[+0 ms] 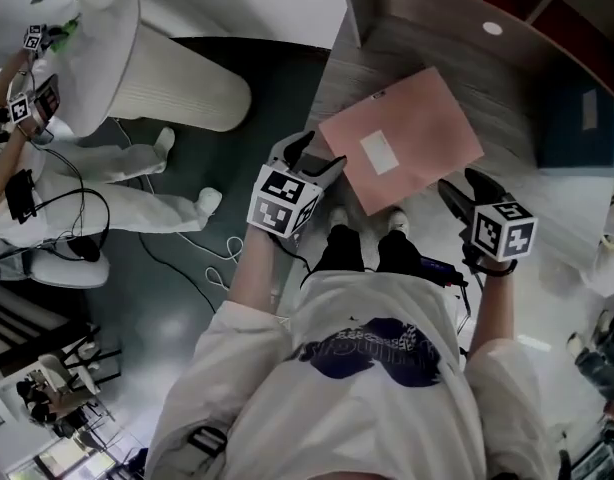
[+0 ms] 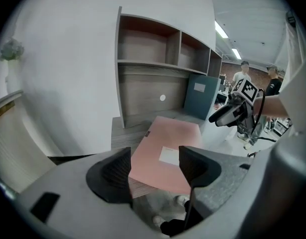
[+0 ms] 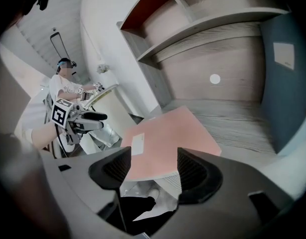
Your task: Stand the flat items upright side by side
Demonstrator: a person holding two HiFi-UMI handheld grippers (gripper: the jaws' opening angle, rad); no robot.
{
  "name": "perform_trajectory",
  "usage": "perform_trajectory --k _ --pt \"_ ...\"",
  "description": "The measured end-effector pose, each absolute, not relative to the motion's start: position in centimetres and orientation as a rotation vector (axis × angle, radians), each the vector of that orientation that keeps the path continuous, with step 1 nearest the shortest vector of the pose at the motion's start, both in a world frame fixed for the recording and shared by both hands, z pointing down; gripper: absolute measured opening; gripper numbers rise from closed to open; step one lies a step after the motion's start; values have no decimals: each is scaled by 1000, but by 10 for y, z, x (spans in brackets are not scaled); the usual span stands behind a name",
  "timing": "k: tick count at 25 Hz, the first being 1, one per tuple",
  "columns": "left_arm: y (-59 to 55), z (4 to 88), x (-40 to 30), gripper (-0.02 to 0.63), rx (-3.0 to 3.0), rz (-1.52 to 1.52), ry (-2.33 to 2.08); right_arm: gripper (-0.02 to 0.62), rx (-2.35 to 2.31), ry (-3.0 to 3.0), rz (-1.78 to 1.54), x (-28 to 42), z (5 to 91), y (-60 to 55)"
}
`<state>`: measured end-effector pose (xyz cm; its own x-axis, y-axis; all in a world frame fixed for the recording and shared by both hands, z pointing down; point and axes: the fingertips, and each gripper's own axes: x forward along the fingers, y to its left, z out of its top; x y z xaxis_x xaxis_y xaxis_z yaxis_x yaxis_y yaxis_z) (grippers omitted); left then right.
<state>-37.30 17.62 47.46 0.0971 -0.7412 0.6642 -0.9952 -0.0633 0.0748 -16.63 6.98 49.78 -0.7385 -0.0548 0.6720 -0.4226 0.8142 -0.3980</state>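
A pink folder [image 1: 427, 133] with a white label lies flat on the wooden desk [image 1: 387, 53], its near corner sticking out over the desk's front edge. A dark teal folder [image 1: 579, 118] stands upright at the right against the back panel. My left gripper [image 1: 315, 158] hovers open just off the pink folder's left near edge. My right gripper [image 1: 465, 190] hovers open by its right near corner. Neither touches it. In the left gripper view the pink folder [image 2: 168, 138] lies beyond the open left gripper [image 2: 154, 166]. In the right gripper view the pink folder [image 3: 168, 131] lies beyond the open right gripper [image 3: 153, 166].
A shelf unit [image 2: 163, 44] with open compartments rises behind the desk. A white ribbed column [image 1: 177, 78] stands on the floor at the left, beside a seated person in white [image 1: 47, 198] and loose cables [image 1: 187, 268]. My own legs and shoes [image 1: 365, 233] are below the desk edge.
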Motion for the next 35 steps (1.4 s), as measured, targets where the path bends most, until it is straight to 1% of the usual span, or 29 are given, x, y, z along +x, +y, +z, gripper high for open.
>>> perform_trajectory --k 8,13,17,22,27,35 --pt "143 493 -418 310 2077 725 -1432 293 647 -2255 842 -198 507 99" --pt "135 511 -430 310 2154 800 -1303 313 762 -2213 1021 -201 530 135" --pt "125 526 -427 310 2221 884 -1158 321 862 -2148 1230 -192 561 173" --pt "116 542 -422 310 2245 956 -1084 333 863 -2124 1468 -199 602 192" --pt "115 543 -419 310 2264 986 -1033 345 863 -2117 1687 -213 624 188" --pt "118 557 -410 310 2256 998 -983 347 726 -2124 1879 -231 646 187"
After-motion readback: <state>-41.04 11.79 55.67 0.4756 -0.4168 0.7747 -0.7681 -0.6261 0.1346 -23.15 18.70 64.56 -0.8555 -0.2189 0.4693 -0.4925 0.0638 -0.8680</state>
